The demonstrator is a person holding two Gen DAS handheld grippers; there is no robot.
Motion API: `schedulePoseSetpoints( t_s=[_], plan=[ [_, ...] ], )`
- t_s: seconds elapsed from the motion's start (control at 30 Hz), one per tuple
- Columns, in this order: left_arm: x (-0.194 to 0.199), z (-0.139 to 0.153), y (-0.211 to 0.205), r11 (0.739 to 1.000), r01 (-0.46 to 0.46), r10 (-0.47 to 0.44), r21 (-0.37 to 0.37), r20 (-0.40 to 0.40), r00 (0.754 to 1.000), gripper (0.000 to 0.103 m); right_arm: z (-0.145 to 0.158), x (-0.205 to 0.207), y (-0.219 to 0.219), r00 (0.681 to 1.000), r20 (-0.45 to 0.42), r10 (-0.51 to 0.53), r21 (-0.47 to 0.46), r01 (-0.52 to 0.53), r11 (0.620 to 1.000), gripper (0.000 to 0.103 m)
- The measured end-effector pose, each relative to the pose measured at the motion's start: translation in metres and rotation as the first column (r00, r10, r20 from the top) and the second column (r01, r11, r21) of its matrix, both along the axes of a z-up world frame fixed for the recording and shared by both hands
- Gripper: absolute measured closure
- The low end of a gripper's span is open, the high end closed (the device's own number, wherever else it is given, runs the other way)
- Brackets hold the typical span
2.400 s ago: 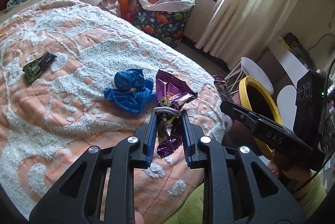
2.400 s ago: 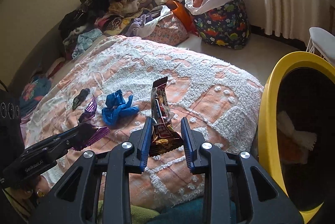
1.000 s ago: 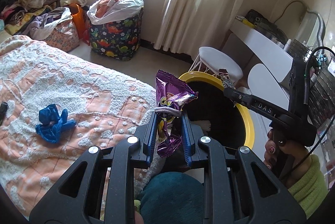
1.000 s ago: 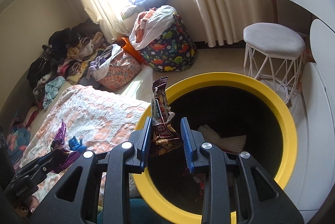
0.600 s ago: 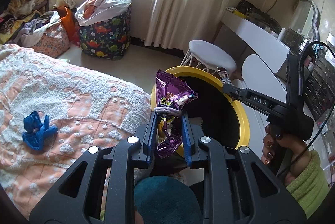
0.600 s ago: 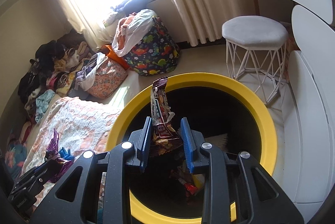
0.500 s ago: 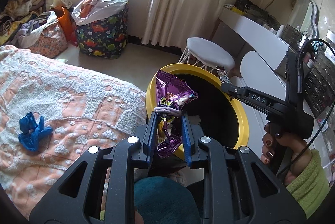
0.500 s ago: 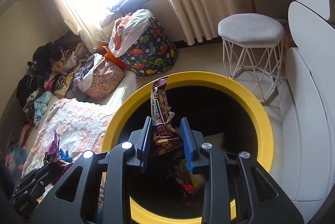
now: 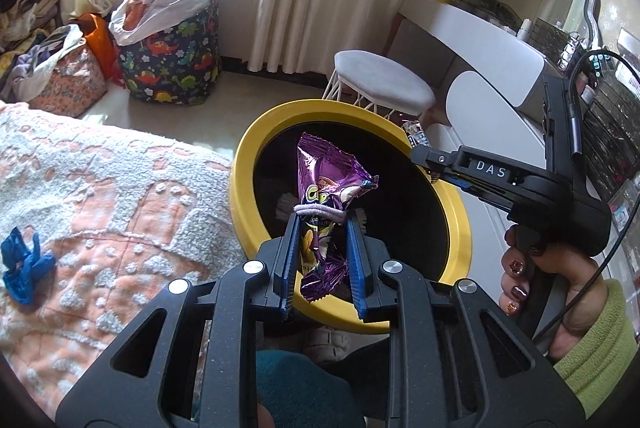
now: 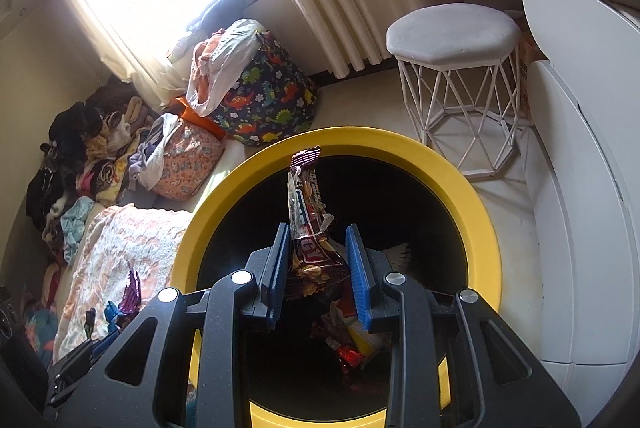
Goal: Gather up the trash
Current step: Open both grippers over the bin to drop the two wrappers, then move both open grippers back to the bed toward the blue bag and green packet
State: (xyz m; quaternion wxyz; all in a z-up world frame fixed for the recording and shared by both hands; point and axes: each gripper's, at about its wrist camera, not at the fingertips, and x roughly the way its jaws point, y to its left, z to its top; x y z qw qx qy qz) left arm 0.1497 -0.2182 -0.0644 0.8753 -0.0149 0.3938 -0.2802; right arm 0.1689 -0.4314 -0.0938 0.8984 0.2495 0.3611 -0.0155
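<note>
1. Purple snack wrapper [image 9: 320, 212] clamped upright between jaws of left gripper [image 9: 322, 228], with a pale hair tie looped across the jaw tips; held over near-left part of yellow-rimmed bin [image 9: 240, 188], presumably for a drop.
2. Brown candy-bar wrapper [image 10: 306, 228] pinched at its lower end by jaws of right gripper [image 10: 318, 246], free end standing up; positioned over the bin's dark mouth, judged ready for release.
3. Both jaws clenched on their wrappers; neither opened as yet.
4. Earlier-collected trash noted at bin bottom in right wrist view.
5. Blue crumpled wrapper [image 9: 24, 268] lying on bedspread [image 9: 100, 188] at far left, well apart from bin; judged outstanding for collection.
6. White stool [image 10: 456, 32] standing beyond bin, clear of the drop path.
7. Risk: light foil possibly clinging to jaw pads on release.
</note>
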Motion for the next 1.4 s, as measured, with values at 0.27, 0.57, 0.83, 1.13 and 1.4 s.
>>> schedulePoseSetpoints(
  t_s=[0.27,0.57,0.83,1.13,1.4],
  plan=[
    [0.01,-0.009,-0.016,1.0,0.013,-0.013,0.019,-0.012,1.0,0.087,-0.003,0.0,-0.008,1.0,-0.001,-0.02,0.026,0.02,0.999,0.073],
    [0.019,-0.02,-0.027,0.999,0.035,-0.033,0.031,-0.04,0.999,0.087,-0.002,-0.001,-0.013,0.999,0.007,-0.038,0.044,0.038,0.998,0.063],
    [0.017,-0.019,-0.022,1.0,0.024,-0.024,-0.005,-0.029,0.999,0.038,0.0,0.0,-0.013,0.999,0.013,-0.038,0.035,0.037,0.999,0.053],
    [0.004,-0.002,0.013,0.997,-0.079,0.079,-0.015,0.052,0.995,0.011,0.013,-0.002,-0.002,0.998,0.056,-0.022,0.015,0.021,1.0,0.047],
    [-0.004,0.016,0.053,0.984,-0.176,0.174,0.003,0.125,0.977,0.011,0.033,-0.005,0.025,0.99,0.135,0.049,-0.025,-0.046,0.999,0.044]
  ],
)
